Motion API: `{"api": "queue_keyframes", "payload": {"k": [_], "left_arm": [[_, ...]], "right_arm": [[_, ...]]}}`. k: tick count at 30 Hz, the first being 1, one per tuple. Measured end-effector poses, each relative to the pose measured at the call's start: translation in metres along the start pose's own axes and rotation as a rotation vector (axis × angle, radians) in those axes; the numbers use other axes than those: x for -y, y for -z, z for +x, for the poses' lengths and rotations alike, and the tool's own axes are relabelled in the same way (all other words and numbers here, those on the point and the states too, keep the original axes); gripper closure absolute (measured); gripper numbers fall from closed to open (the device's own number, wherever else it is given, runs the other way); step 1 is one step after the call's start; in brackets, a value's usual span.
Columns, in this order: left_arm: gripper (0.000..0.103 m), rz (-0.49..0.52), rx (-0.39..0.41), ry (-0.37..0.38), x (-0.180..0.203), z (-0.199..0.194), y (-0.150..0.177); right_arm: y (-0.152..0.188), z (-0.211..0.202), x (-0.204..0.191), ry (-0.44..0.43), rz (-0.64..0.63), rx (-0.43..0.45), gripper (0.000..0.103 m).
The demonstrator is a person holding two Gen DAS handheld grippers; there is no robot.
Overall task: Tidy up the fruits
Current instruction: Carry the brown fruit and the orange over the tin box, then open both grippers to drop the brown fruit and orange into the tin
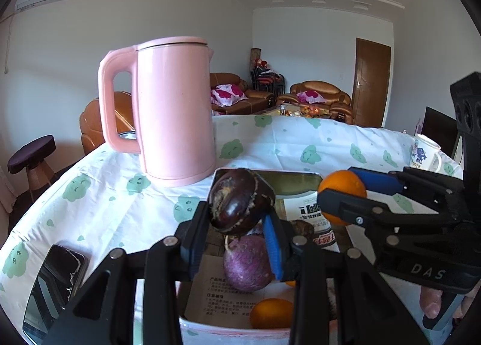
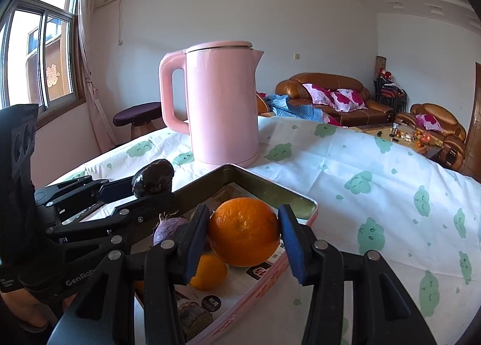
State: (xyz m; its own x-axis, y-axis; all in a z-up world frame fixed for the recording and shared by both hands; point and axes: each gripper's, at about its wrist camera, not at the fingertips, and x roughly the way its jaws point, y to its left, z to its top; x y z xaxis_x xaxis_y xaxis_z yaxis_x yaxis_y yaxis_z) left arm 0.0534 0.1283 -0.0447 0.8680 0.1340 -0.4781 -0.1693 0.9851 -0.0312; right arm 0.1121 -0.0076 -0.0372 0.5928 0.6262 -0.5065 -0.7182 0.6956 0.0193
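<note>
Dark fruit [image 1: 240,200] clenched in left tongs [image 1: 237,242], orange [image 2: 243,230] clenched in right tongs [image 2: 243,242], both above tin [image 2: 270,191].

A: Any lettering you can read?
B: "DAS" in pale letters on the black body of the right gripper [image 1: 342,199], at the right of the left wrist view. "GenRob", cut off, on the left gripper [image 2: 151,182] body, near left in the right wrist view.
A: The tin [image 2: 272,194]?
B: Chinese print on its paper liner [image 1: 228,294], too small to make out
</note>
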Motion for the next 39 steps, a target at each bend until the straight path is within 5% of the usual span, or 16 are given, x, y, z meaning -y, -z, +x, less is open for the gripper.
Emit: {"api": "queue_keyframes", "payload": {"k": [20,26,30,39], "left_arm": [[0.065,0.02,-0.023,0.007,0.001,0.0,0.008],[0.051,0.017,-0.013,-0.008,0.0,-0.006,0.008],[0.03,0.003,0.013,-0.024,-0.003,-0.014,0.006],[0.011,-0.019,0.075,-0.028,-0.004,-0.033,-0.003]], "right_arm": [[0.017,0.027,-0.002,-0.046,0.026,-0.103,0.053],[0.018,0.026,-0.001,-0.036,0.034,-0.1,0.046],[0.018,0.018,0.004,-0.033,0.056,-0.083,0.042],[0.012,-0.021,0.014,-0.022,0.099,0.0,0.035]]}}
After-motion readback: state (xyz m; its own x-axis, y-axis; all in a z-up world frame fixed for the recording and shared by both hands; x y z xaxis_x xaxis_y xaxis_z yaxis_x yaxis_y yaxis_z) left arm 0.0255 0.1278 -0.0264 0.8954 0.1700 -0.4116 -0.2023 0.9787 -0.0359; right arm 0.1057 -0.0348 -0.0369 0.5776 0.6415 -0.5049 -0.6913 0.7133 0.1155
